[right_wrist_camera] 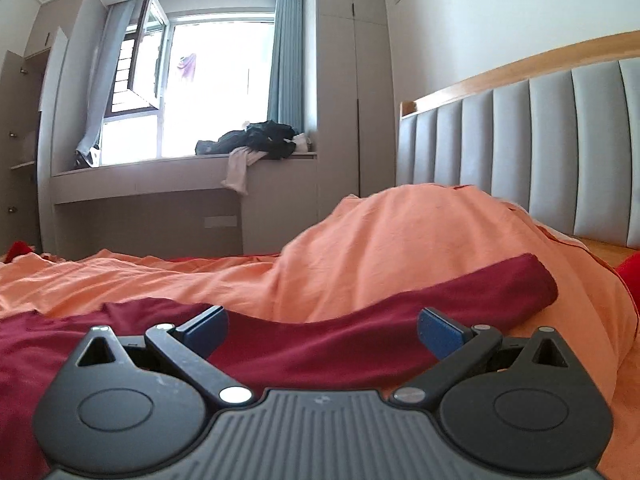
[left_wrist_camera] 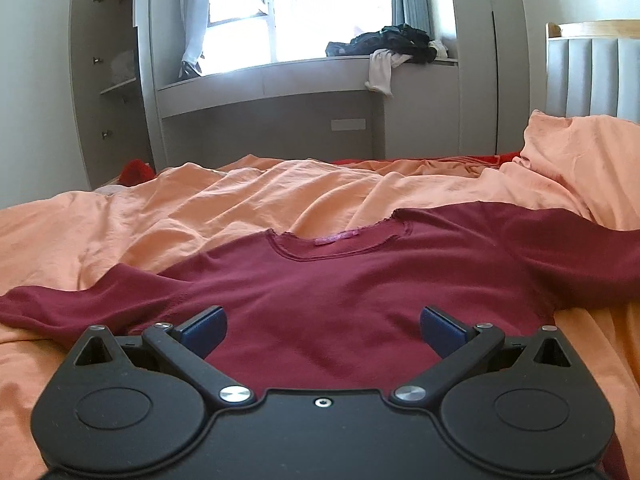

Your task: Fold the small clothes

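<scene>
**Maroon top spread flat on the bed, both claws wide and empty**

A dark red long-sleeved top point(left_wrist_camera: 340, 280) lies face up on a rumpled orange bedsheet point(left_wrist_camera: 200, 200), neckline pointing toward the window point(left_wrist_camera: 280, 8), with a pink label point(left_wrist_camera: 334, 239) showing inside the collar. Its two sleeves stretch out to either side. The left claw point(left_wrist_camera: 322, 330) hangs low over the body of the top, its blue-padded fingers point(left_wrist_camera: 204, 330) spread wide with nothing between them.

The right claw point(right_wrist_camera: 322, 330) sits over the outstretched sleeve point(right_wrist_camera: 460, 296), which runs up onto a mound of orange bedding point(right_wrist_camera: 420, 240) near the grey padded headboard point(right_wrist_camera: 540, 140). Its jaws are also spread wide and grip nothing; whether they touch the cloth cannot be told.

Beyond the bed, a grey window ledge point(left_wrist_camera: 280, 68) carries a heap of dark clothes point(left_wrist_camera: 392, 40), with a pale garment point(left_wrist_camera: 382, 70) drooping over its edge. A cupboard door point(left_wrist_camera: 84, 80) stands open at the left, and something red point(left_wrist_camera: 136, 170) lies at the bed's far corner.
</scene>
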Demonstrator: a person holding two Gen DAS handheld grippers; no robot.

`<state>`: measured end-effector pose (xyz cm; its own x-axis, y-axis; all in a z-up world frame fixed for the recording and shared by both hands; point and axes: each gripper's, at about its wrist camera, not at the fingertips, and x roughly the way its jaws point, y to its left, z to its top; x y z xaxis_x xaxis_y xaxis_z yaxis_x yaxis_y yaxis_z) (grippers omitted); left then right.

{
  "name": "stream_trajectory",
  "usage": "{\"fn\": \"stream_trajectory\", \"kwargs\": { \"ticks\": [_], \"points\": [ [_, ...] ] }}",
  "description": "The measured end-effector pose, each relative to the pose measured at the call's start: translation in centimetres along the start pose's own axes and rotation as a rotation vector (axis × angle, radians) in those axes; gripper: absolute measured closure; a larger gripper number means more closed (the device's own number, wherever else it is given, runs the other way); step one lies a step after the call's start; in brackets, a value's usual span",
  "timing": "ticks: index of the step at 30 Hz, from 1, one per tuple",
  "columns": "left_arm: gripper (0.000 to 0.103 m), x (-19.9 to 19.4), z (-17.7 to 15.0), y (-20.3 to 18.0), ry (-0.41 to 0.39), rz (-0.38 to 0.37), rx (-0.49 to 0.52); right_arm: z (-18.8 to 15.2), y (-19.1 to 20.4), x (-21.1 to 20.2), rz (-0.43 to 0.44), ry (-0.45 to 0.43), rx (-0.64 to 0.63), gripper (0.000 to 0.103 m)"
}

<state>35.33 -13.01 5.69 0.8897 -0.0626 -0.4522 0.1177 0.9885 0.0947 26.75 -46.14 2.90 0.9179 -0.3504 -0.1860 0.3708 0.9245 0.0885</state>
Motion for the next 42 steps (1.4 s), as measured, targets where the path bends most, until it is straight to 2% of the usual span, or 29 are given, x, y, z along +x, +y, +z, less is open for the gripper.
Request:
{"fn": "stream_trajectory", "kwargs": {
  "ticks": [3,9,14,17,21,26,29,30,32,33,34,36,39,42],
  "points": [
    [0.0,1.0,-0.7,-0.3,0.004,-0.005,0.015,-0.8,-1.6,1.5,0.0,0.039,-0.003,0.0],
    [0.0,2.5,-1.5,0.1,0.038,-0.02,0.028,-2.6,-3.6,2.9,-0.061,0.087,-0.055,0.0],
    [0.0,2.9,-2.2,0.1,0.041,-0.024,0.028,-2.5,-5.3,3.2,-0.091,0.103,-0.014,0.0],
    [0.0,3.2,-2.9,0.1,0.041,-0.022,0.039,-2.4,-6.9,3.7,-0.089,0.085,0.002,0.0],
    [0.0,3.5,-3.1,0.1,0.042,-0.031,0.031,-1.9,-8.7,4.4,-0.157,0.049,0.036,0.0],
    [0.0,3.8,-3.2,0.4,0.052,-0.045,0.01,-1.0,-11.5,5.2,-0.222,-0.002,0.172,0.002],
    [0.0,3.9,-3.1,0.5,0.054,-0.048,0.007,-0.4,-12.3,6.2,-0.265,-0.009,0.198,0.016],
    [0.0,3.9,-3.1,0.5,0.056,-0.049,0.005,-0.2,-12.4,6.5,-0.281,-0.003,0.199,0.026],
    [0.0,3.8,-2.9,0.7,0.062,-0.059,-0.003,0.4,-12.6,7.0,-0.317,-0.003,0.196,0.06],
    [0.0,3.7,-2.8,0.9,0.066,-0.067,-0.013,0.9,-12.6,7.1,-0.317,-0.007,0.192,0.07],
    [0.0,3.7,-2.6,1.3,0.071,-0.077,-0.028,1.3,-12.5,7.2,-0.313,-0.009,0.187,0.088],
    [0.0,3.4,-2.1,2.0,0.081,-0.083,-0.049,2.3,-11.7,7.3,-0.314,-0.019,0.176,0.09],
    [0.0,2.8,-1.3,3.1,0.077,-0.042,-0.045,4.5,-9.2,5.9,-0.268,-0.075,0.138,0.092],
    [0.0,1.8,-0.3,4.8,0.054,0.003,-0.047,7.2,-5.2,4.2,-0.168,-0.13,0.095,0.093]
  ]
}}
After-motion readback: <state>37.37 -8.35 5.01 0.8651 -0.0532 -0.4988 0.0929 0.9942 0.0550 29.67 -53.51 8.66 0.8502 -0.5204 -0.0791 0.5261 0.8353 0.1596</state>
